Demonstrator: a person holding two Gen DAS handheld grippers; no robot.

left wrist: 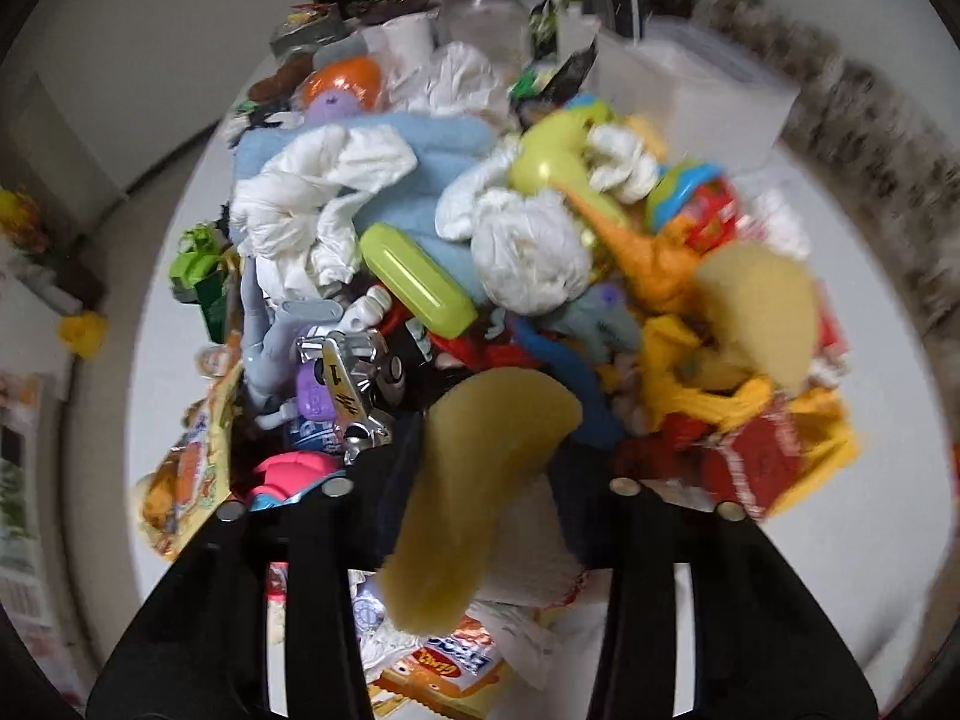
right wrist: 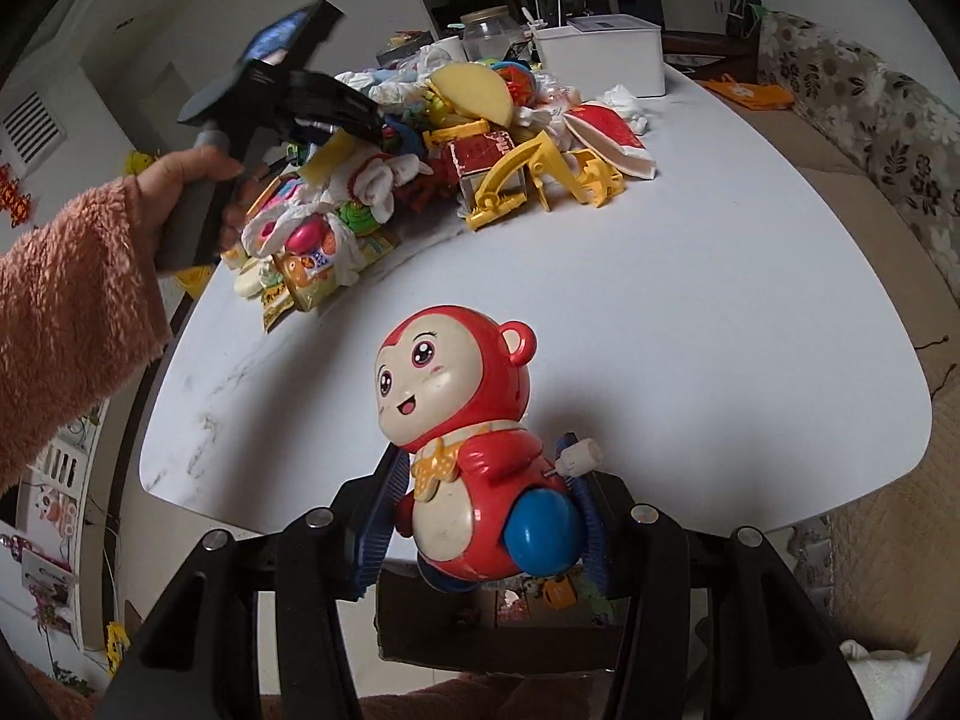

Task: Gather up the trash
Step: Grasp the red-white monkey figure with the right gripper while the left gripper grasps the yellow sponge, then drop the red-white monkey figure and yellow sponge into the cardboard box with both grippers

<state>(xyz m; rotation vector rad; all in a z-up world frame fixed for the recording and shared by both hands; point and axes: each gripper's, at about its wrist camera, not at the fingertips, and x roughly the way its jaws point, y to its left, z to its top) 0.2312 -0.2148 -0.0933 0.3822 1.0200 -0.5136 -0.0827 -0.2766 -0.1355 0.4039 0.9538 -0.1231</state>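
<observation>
Two hand-held grippers at a cluttered white table (right wrist: 720,276)
Right gripper (right wrist: 486,516) clamps a red wind-up toy (right wrist: 462,450); left gripper (left wrist: 480,480) pinches a yellow sponge (left wrist: 474,492)

Left tool (left wrist: 480,498) clamped on a held item, gripped by left hand (right wrist: 180,192). Right tool (right wrist: 480,516) clamped, fingers (right wrist: 378,522) pressing both sides.
</observation>
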